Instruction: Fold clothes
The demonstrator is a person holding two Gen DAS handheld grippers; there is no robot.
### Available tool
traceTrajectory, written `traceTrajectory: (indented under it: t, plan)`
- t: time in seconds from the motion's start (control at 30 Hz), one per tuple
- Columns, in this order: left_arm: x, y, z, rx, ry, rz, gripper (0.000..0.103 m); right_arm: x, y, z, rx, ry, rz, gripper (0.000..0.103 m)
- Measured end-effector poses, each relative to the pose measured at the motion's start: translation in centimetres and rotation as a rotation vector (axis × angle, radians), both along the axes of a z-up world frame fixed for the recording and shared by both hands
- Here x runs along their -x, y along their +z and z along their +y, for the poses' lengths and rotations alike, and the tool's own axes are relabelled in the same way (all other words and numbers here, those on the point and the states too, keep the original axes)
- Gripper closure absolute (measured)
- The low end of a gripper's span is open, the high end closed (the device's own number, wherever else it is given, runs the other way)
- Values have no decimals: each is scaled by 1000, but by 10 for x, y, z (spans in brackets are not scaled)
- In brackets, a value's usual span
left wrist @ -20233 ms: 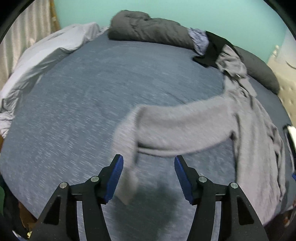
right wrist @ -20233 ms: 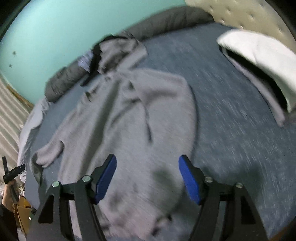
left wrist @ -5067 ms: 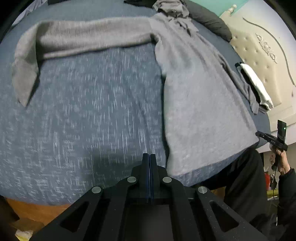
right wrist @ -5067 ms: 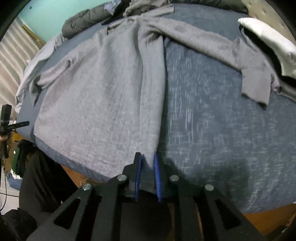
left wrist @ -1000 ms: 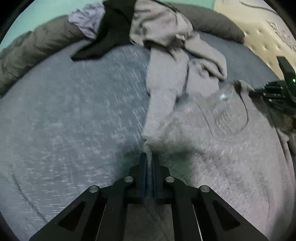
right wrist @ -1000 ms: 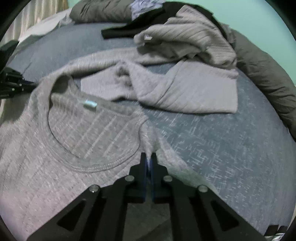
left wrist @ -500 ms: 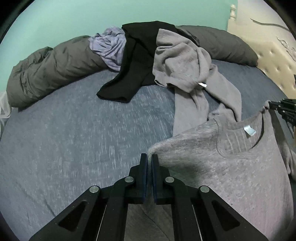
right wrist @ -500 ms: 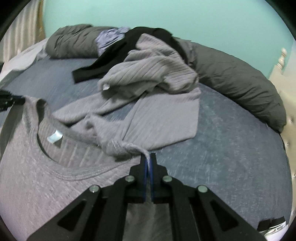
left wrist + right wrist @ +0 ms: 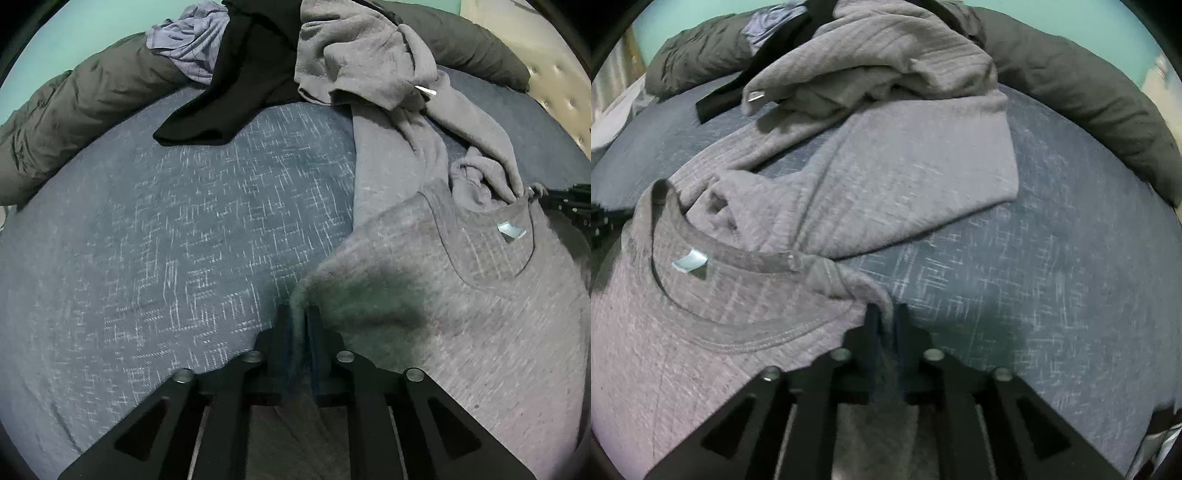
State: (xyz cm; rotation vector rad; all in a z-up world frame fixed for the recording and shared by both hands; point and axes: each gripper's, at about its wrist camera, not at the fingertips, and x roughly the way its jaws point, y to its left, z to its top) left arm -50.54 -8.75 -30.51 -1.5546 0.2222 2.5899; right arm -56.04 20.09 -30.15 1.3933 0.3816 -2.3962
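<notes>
While my left gripper and right gripper, jaws just loosening, flank the grey ribbed knit sweater shoulders laid on the blue-grey bedsheet: release step; next, withdraw cleanly.

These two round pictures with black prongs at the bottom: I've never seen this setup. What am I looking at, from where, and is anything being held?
There is no robot. A person holds a two-finger gripper in each hand, and each carries a wide-angle camera looking along its fingers. One picture is from the left gripper, the other from the right gripper.

Both look down at a bed with a blue sheet. A grey sweater lies on it, neck towards the far side. Behind it sit a crumpled grey garment, a black garment and a rolled dark duvet.

Each gripper has a shoulder edge of the sweater between its fingers. The jaws have just been opening, so they seem to be letting go.
</notes>
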Motion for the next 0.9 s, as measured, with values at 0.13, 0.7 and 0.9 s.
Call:
traceTrajectory:
  t: [0.13, 0.7, 0.9]
  plan:
    - [-8, 26, -18, -56, 81, 47, 60, -8, 29, 18, 105, -34, 61, 51]
    - [-231, 87, -36, -311, 108, 5, 51, -261, 72, 112, 540, -121, -28, 43]
    - [-323, 62, -45, -315, 132, -79, 51, -350, 37, 129, 500, -116, -195, 43]
